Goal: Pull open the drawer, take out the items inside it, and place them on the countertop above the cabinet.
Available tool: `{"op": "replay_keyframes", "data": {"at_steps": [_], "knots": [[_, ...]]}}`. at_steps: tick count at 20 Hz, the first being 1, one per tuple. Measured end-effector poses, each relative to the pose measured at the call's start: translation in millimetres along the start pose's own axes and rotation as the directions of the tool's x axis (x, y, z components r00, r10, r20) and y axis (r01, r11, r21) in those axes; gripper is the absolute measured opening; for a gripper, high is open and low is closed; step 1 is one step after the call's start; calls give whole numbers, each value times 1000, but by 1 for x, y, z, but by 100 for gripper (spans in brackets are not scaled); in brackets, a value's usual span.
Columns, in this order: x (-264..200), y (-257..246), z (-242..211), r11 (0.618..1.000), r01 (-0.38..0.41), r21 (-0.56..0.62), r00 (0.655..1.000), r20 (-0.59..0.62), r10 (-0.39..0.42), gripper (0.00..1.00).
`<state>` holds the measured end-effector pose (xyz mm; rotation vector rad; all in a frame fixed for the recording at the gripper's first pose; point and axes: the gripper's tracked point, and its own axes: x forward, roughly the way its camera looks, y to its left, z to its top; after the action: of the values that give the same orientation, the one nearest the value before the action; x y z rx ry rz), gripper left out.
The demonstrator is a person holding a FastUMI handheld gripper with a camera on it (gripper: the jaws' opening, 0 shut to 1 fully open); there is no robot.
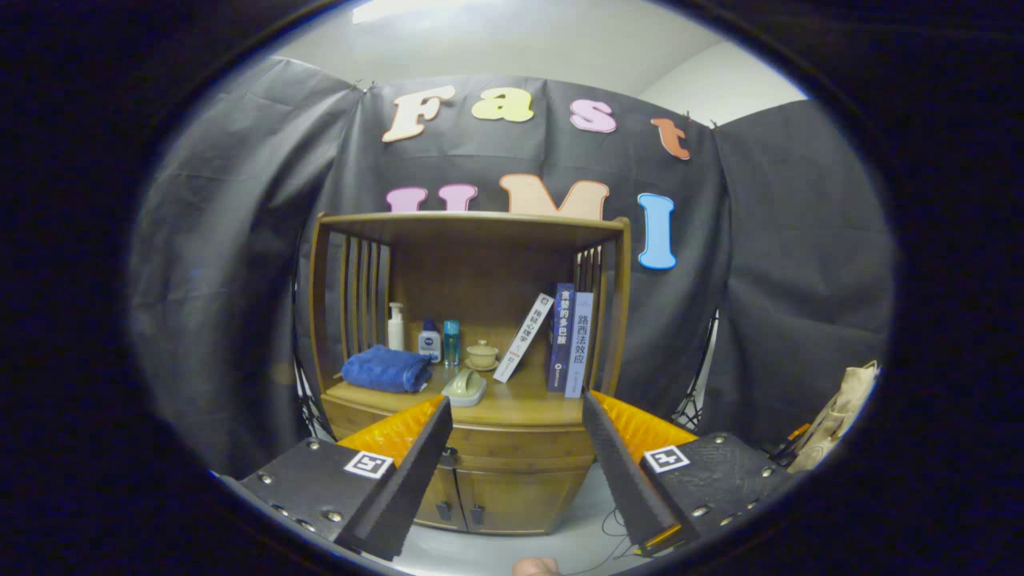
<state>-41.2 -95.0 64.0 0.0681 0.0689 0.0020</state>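
A wooden cabinet [512, 480] stands ahead, beyond my fingers. Its drawer [520, 442] sits shut under the countertop [520, 404], with a small dark handle [448, 458] near the left finger. My gripper [516, 416] is open, held in the air some way in front of the drawer, with nothing between the fingers. On the countertop lie a folded blue towel [386, 370], a pale green pot [464, 388], a small lidded cup [482, 354], a few bottles [430, 340] and three books [564, 340]. What the drawer holds is hidden.
Two lower cabinet doors [480, 500] with dark pulls sit under the drawer. A shelf roof [472, 224] on slatted sides covers the countertop. A tan bag [836, 416] leans at the right. Cables [612, 532] trail on the pale floor. A fingertip [534, 566] shows below.
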Motion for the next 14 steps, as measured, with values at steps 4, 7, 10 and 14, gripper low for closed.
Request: {"op": "replay_keyframes", "data": {"at_steps": [4, 7, 10, 14], "knots": [[-4, 11, 3, 999, -45, 31, 999, -18, 45, 99], [-8, 16, 6, 998, -63, 29, 998, -12, 64, 99], [-10, 19, 7, 997, -70, 15, 998, -2, 70, 99], [-13, 19, 10, 997, -77, 31, 997, -1, 77, 99]]}}
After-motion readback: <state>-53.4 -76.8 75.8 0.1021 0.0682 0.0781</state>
